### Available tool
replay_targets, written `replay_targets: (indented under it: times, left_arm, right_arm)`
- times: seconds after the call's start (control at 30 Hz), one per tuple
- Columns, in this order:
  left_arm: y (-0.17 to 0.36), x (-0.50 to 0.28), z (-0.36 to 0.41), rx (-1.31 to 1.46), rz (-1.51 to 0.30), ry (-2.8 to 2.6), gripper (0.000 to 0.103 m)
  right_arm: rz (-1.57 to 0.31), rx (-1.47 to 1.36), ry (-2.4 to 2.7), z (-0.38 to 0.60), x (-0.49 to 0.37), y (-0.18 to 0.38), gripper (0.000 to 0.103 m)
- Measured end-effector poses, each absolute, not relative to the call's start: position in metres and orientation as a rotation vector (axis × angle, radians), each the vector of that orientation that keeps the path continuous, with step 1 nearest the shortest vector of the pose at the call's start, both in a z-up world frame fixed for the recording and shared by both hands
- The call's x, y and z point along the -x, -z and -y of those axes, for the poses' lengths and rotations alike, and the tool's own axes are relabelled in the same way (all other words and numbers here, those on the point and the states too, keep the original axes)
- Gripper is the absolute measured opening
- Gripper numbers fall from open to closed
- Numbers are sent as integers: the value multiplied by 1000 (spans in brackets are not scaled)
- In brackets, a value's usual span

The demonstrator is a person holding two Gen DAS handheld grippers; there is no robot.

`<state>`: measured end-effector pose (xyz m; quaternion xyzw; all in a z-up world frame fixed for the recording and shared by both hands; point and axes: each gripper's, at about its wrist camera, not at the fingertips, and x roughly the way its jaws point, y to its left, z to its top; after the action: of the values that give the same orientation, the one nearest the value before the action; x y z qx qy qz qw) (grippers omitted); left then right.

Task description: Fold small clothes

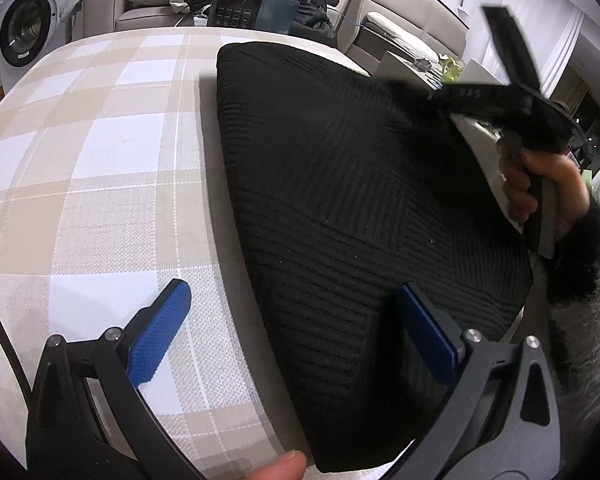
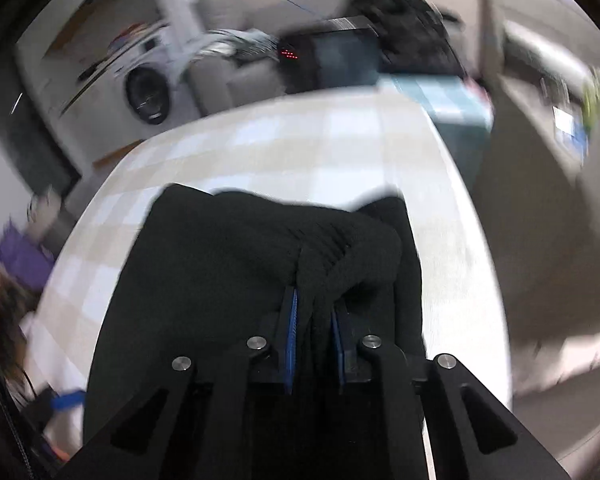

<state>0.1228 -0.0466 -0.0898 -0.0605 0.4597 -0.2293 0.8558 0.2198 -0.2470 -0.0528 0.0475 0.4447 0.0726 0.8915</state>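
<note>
Left wrist view, left hand-held gripper (image 1: pixel 292 340) spread wide over black knit garment (image 1: pixel 352 184), right hand-held gripper (image 2: pixel 314 320) pinching its fold, washing machine (image 1: pixel 28 28) behind

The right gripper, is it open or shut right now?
Shut on the black knit garment: the right gripper has bunched fabric pinched between its blue pads.

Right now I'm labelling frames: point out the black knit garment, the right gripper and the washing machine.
black knit garment (image 1: pixel 340 200), left wrist view, ribbed middle.
right gripper (image 2: pixel 314 322), right wrist view, between fingertips.
washing machine (image 1: pixel 24 30), left wrist view, round door.
</note>
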Motion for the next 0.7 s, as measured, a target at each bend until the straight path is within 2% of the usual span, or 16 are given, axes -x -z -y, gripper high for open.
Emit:
replay_targets:
  times: [0.1, 0.2, 0.27, 0.3, 0.33, 0.4, 0.47, 0.5, 0.7]
  left_arm:
    - [90, -123, 48, 126, -964, 478, 101]
    - [91, -123, 50, 122, -958, 474, 101]
    - [91, -121, 49, 122, -959, 469, 101]
    - [91, -120, 49, 122, -962, 467, 101]
    - [91, -120, 48, 123, -967, 465, 101]
    - [91, -117, 45, 130, -971, 463, 101]
    - [91, -115, 42, 132, -972, 461, 101]
    - [91, -113, 41, 132, -973, 458, 101]
    - [89, -108, 35, 158, -978, 454, 101]
  right_arm:
    - [-881, -75, -163, 250, -220, 36, 14]
    - [-905, -41, -137, 254, -227, 43, 15]
    - [-977, -29, -76, 255, -241, 61, 23]
    - [-1013, -27, -45, 256, -246, 69, 33]
    - [-1037, -41, -13, 261, -245, 75, 38]
    - [-997, -83, -3, 264, -230, 67, 40]
    - [-938, -102, 3, 266, -207, 51, 49]
    - [-913, -120, -9, 267, -194, 44, 56]
    - [-847, -265, -121, 273, -91, 18, 58]
